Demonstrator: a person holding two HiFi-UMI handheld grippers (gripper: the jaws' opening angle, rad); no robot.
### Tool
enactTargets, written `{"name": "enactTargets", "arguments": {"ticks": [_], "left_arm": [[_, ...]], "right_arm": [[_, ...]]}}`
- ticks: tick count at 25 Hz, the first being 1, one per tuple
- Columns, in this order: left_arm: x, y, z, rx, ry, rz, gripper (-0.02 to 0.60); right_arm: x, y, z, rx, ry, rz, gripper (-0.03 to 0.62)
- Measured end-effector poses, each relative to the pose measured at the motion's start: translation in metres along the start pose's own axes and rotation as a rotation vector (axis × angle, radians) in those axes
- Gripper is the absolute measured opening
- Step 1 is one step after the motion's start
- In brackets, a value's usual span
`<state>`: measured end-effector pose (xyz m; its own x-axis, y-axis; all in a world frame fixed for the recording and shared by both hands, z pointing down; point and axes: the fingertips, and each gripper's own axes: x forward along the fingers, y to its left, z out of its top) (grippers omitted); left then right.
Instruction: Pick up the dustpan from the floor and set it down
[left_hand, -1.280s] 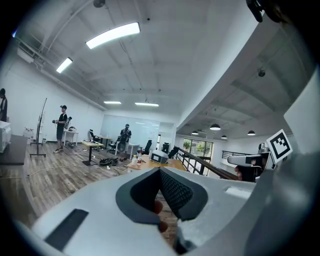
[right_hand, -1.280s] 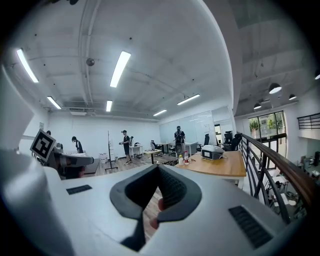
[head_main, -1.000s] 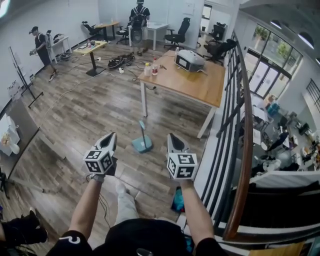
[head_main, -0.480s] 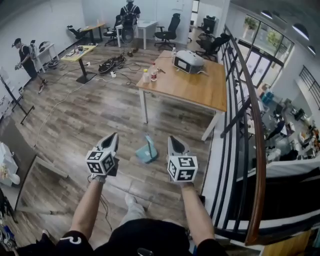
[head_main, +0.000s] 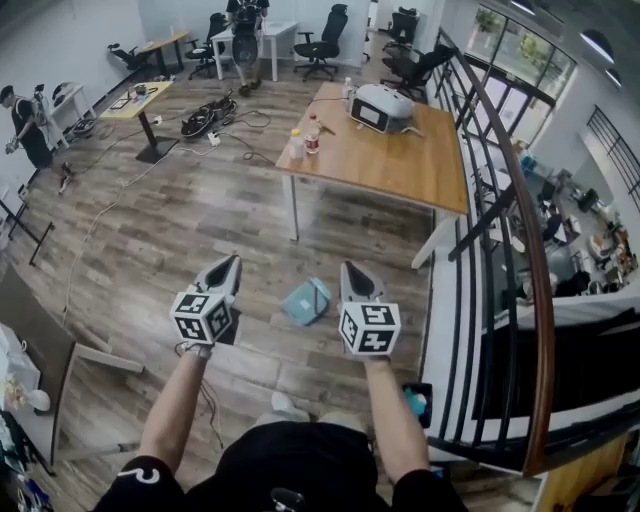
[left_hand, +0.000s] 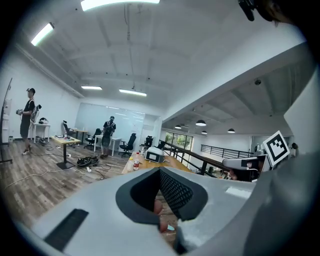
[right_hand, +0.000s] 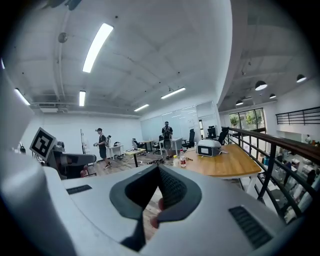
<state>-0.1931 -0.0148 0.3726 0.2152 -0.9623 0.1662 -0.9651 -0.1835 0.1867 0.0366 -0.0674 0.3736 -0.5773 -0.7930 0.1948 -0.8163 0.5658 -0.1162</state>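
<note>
The step in hand looks like the approach, with nothing grasped yet. The teal dustpan (head_main: 306, 300) lies on the wood floor (head_main: 190, 225) at 12 o'clock from the person, well short of the wooden table (head_main: 400, 175) that stands further out toward 12 to 1 o'clock. In the head view the left gripper (head_main: 231, 262) sits near the pan at its 9 o'clock and the right gripper (head_main: 349, 268) just beside it at its 3 o'clock. Both point outward and hang above the floor. Each gripper view shows its 2 jaws closed tip to tip with nothing between them. Next, 1 claw probably has to spread its jaws, dip toward the floor and line up on the pan's handle or rim, which is too small here to make out.
</note>
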Motion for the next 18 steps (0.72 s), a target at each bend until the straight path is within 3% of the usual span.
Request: {"name": "enactTargets", "arguments": {"ticks": [7,18], "left_arm": [[0.049,0.035,0.0,-0.005,0.027,-0.059,-0.003],[0.11,0.042,0.006,0.001,0.039,-0.107,-0.003]], "right_arm": [[0.046,-0.001,-0.002,0.01,0.017,-0.055,-0.006],[0.091,-0.029,0.0,0.005,0.039,-0.07,-0.006]]}}
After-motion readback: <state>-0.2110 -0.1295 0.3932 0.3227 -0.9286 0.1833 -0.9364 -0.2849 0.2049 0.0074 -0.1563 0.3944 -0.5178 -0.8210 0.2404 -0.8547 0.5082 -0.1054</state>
